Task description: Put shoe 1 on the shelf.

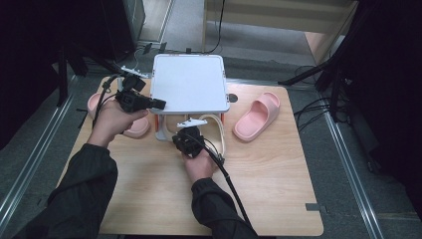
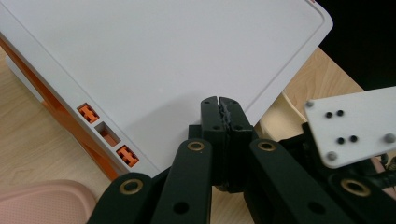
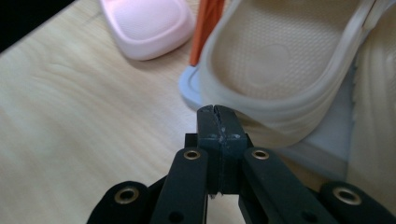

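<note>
At the far left we see a pink slipper [image 1: 133, 125] on the wooden table [image 1: 278, 189], lying under and just behind our left hand [image 1: 112, 122]. The left gripper [image 2: 219, 103] has its jaws pressed together with nothing between them, and its tip hovers over the near left edge of the white rack top [image 2: 177, 56]. Just left of those jaws, the rack's side shows orange clips [image 2: 126, 155].

Moving right, the right gripper [image 3: 215, 112] also has its jaws pressed together on nothing. Its tip sits at the rim of a beige slipper [image 3: 280, 70], which rests on the rack's lower shelf [image 3: 327, 140] just ahead and to the right of the jaws. We cannot tell whether the tip touches the rim. An orange post [image 3: 205, 28] stands beyond the jaws.

Far to the right of both grippers, a second pink slipper [image 1: 257, 117] lies on the table beside the rack.
</note>
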`<state>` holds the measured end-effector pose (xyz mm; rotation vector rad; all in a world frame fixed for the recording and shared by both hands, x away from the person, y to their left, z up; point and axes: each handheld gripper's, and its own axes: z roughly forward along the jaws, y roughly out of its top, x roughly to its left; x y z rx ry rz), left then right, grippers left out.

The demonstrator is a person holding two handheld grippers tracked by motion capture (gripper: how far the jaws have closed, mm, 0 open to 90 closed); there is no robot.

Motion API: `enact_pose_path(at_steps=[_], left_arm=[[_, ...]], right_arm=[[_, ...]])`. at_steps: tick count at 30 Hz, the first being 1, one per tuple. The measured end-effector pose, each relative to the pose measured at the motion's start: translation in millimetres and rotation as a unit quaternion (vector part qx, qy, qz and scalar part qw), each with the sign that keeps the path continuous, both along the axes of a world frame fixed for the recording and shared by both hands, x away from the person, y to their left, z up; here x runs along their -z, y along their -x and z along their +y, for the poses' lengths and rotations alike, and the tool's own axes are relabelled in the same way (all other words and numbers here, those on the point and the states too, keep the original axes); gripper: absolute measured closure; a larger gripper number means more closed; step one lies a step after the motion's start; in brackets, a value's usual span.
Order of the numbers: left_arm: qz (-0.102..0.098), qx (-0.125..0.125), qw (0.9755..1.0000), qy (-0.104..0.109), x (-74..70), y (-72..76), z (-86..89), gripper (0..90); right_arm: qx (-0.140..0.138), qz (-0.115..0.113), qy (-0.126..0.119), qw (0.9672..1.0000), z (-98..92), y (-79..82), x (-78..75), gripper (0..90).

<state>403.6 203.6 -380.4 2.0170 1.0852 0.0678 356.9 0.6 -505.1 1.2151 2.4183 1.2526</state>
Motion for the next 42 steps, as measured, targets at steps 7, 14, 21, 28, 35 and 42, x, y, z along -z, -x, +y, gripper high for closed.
enact_pose_path(at_steps=[7, 14, 21, 28, 35, 42], left_arm=[[-0.001, -0.004, 1.0, -0.003, -0.4, 0.7, -1.2, 89.4], [0.001, -0.005, 1.0, -0.004, -0.9, 0.5, -1.5, 89.4], [-0.005, -0.002, 1.0, -0.006, -0.6, 1.3, -1.9, 89.4], [-0.006, -0.003, 1.0, -0.007, -0.6, 1.7, -1.8, 89.4], [-0.006, -0.003, 0.9999, -0.008, -0.7, 1.9, -2.0, 89.3], [-0.005, -0.004, 1.0, -0.007, -0.6, 1.8, -1.8, 89.3]], right_arm=[[-0.014, -0.008, -0.016, 0.9997, -19.9, 20.6, -6.5, 90.0], [-0.02, -0.002, -0.028, 0.9994, -50.2, 42.7, -14.0, 90.0], [-0.027, -0.019, -0.014, 0.9994, -76.8, 61.3, -20.6, 90.0], [-0.024, -0.015, -0.021, 0.9994, -100.0, 73.0, -17.5, 90.0], [-0.021, -0.016, -0.018, 0.9995, -115.2, 79.9, -14.3, 90.0], [-0.014, -0.004, -0.011, 0.9998, -129.9, 80.6, -5.1, 90.0]])
